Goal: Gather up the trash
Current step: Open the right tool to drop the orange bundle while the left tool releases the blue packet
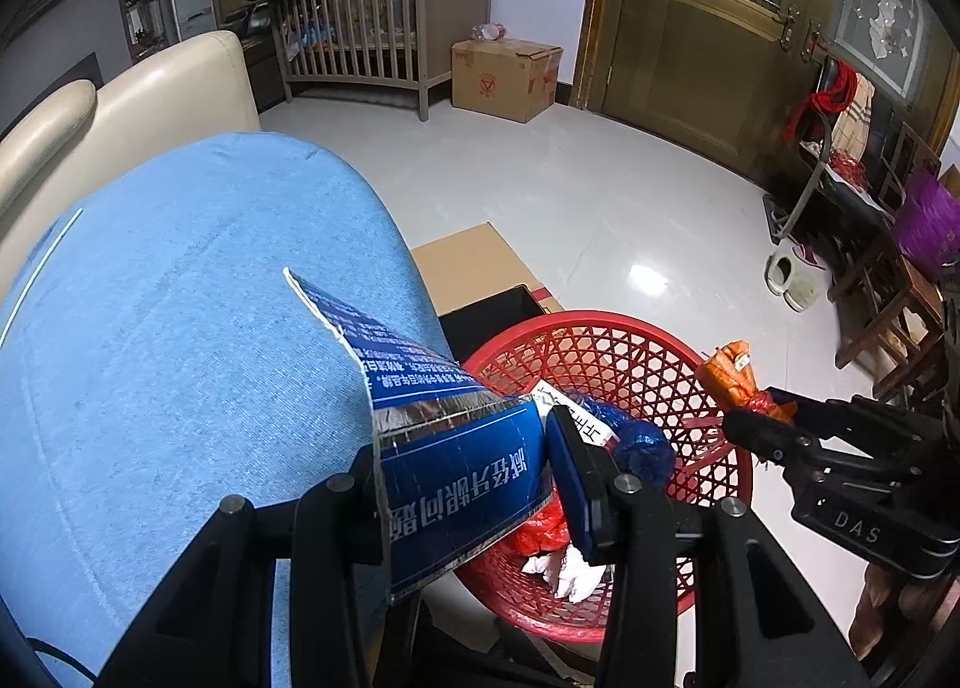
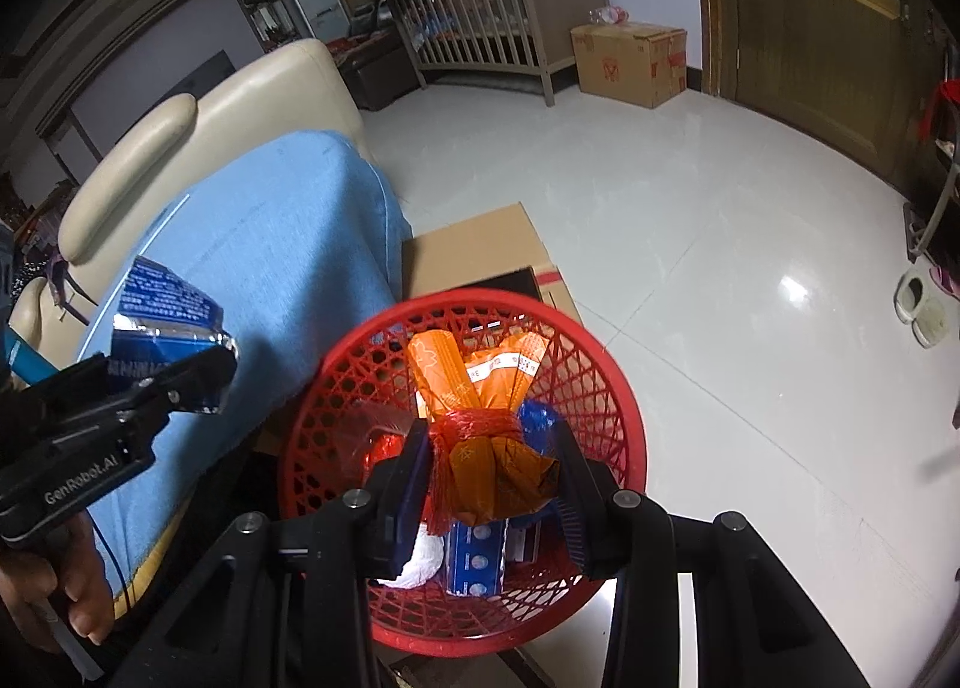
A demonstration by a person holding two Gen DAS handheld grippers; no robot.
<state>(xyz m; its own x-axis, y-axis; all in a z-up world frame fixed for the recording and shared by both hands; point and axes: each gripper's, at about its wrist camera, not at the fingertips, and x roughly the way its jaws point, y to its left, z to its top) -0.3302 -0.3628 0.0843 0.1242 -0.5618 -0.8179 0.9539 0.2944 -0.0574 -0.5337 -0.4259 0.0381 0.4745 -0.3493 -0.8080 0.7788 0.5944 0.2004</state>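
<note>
Orange wrapper bundle [image 2: 480, 448] was clamped in the right gripper [image 2: 492, 460] over the red basket [image 2: 624, 418]. Blue foil carton [image 1: 456, 466] was gripped by the left gripper [image 1: 468, 484] beside it. Drop-off step judged; next req. jaw release above basket, R then L.

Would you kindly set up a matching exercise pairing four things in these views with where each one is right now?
Things:
1. blue carton
2. orange packets
3. red basket
4. white crumpled paper

Places:
A. lying at the basket's bottom
B. gripped by the right gripper above the basket
C. on the floor beside the blue cushion
D. gripped by the left gripper

Pairs: 1-D, 2-B, 3-C, 4-A
</note>
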